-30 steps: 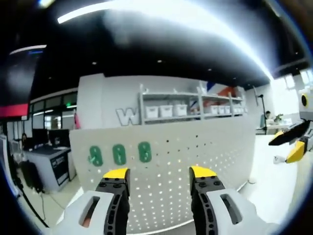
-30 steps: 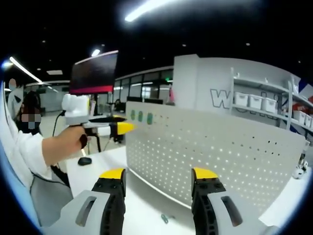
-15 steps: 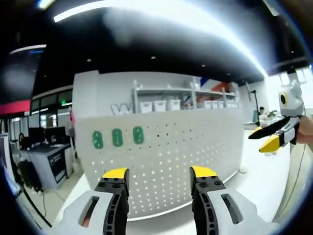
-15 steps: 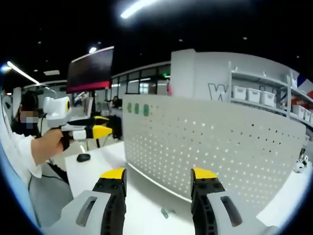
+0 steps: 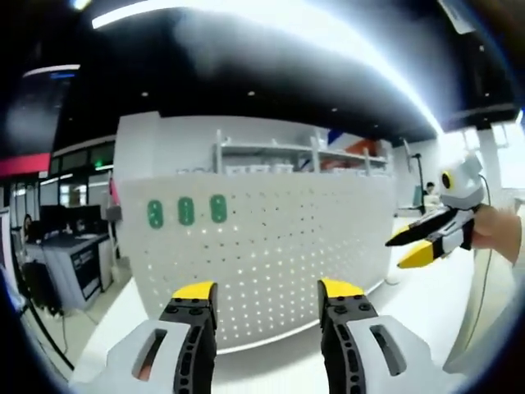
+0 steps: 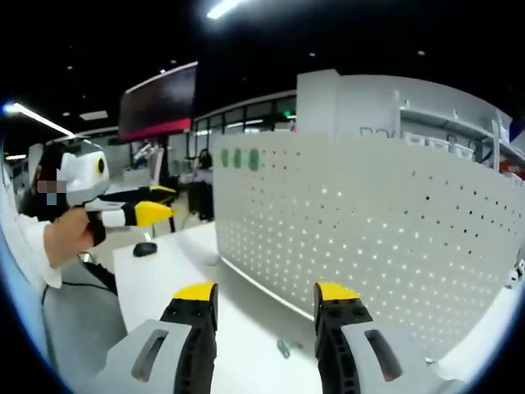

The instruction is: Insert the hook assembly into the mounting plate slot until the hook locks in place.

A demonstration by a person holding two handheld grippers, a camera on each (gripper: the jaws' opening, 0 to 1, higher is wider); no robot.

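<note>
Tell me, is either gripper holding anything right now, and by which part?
Nothing is held. The left gripper and the right gripper both stand open and empty before the white pegboard; three green hooks sit on it.

Hardly anything here can be read. On the white wall [image 6: 361, 103] behind the pegboard [image 6: 369, 222], in the upper right of the right gripper view, the tops of a few large grey letters [image 6: 379, 131] peep over the board's upper edge, but they are cut off too low to spell out. In the left gripper view the same wall lettering [image 5: 190, 171] shows as faint grey marks just above the board, near the centre left, and these are also illegible. The three green tags [image 5: 185, 212] at the board's upper left carry pale marks, too blurred to make out as characters
</note>
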